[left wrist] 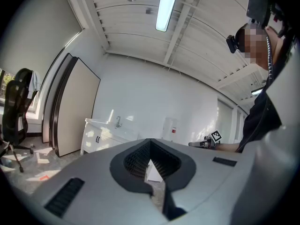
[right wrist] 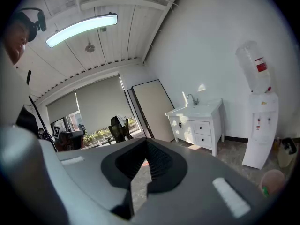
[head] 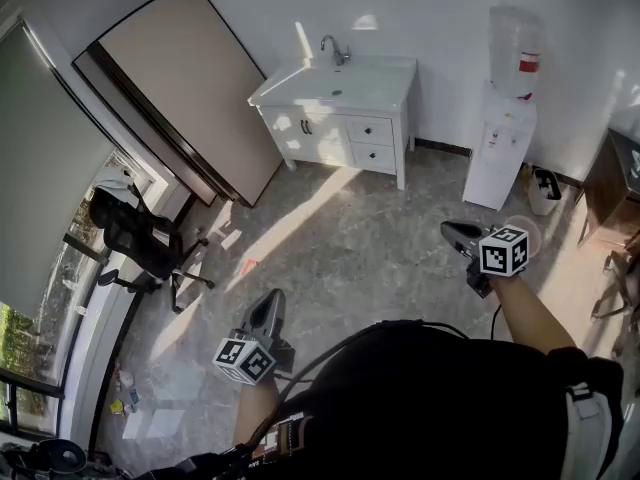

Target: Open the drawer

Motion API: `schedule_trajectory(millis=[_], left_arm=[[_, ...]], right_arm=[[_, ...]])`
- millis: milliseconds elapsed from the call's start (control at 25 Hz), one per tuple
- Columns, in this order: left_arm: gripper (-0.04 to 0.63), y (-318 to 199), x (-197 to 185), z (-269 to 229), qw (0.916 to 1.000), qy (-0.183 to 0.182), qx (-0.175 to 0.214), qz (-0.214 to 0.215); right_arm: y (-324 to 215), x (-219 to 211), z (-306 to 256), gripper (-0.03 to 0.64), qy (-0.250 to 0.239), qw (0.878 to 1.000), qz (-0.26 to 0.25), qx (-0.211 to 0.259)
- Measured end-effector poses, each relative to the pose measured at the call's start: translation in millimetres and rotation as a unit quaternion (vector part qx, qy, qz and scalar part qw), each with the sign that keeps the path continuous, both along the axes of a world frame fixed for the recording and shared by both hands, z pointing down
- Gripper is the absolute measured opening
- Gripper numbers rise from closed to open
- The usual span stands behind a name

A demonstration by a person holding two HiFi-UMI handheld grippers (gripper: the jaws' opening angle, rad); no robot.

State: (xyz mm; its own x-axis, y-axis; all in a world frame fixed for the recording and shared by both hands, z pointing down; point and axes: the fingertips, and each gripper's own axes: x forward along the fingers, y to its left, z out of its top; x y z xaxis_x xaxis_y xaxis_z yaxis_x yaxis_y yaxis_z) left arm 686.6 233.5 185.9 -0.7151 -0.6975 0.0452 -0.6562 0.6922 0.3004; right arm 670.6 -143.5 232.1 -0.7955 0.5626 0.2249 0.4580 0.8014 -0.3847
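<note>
Head view is showing a person standing on a grey floor [head: 340, 238], holding one claw in each hand, both pointing toward a white cabinet [head: 310, 128] against the far wall. The left claw [head: 267, 306] is sitting low in that view and the right claw [head: 452, 231] is reaching further forward, and both are staying well apart from the cabinet.

Two drawers [head: 372, 142], one above the other, are sitting flush and closed on the cabinet's right side, beside a pair of doors. A sink with a tap [head: 336, 50] is topping the cabinet, and a water dispenser [head: 500, 143] is standing just to its right. A large board [head: 190, 88] is leaning on the wall to the cabinet's left, with a black chair [head: 135, 243] standing by the window.

In the left gripper view, the left claw [left wrist: 150, 170] is showing its jaws closed, gripping nothing, with the cabinet [left wrist: 101, 137] appearing far off to the left. In the right gripper view, the right claw [right wrist: 140, 172] is likewise closed and empty, and the drawers [right wrist: 203, 134] are appearing far ahead to the right.
</note>
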Motion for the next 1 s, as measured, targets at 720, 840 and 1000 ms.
schedule_trajectory(millis=[720, 840, 1000], left_arm=[[-0.009, -20, -174, 15, 0.9960, 0.002, 0.008, 0.088], [-0.009, -11, -220, 1, 0.9937, -0.009, 0.011, 0.111], [-0.009, 6, -279, -10, 0.9909, -0.016, 0.012, 0.133]], right_arm=[[-18, -111, 7, 0.002, 0.007, 0.996, 0.084, 0.013], [-11, -139, -8, 0.002, -0.001, 0.994, 0.110, 0.017], [10, -179, -16, 0.002, -0.002, 0.991, 0.131, 0.019]])
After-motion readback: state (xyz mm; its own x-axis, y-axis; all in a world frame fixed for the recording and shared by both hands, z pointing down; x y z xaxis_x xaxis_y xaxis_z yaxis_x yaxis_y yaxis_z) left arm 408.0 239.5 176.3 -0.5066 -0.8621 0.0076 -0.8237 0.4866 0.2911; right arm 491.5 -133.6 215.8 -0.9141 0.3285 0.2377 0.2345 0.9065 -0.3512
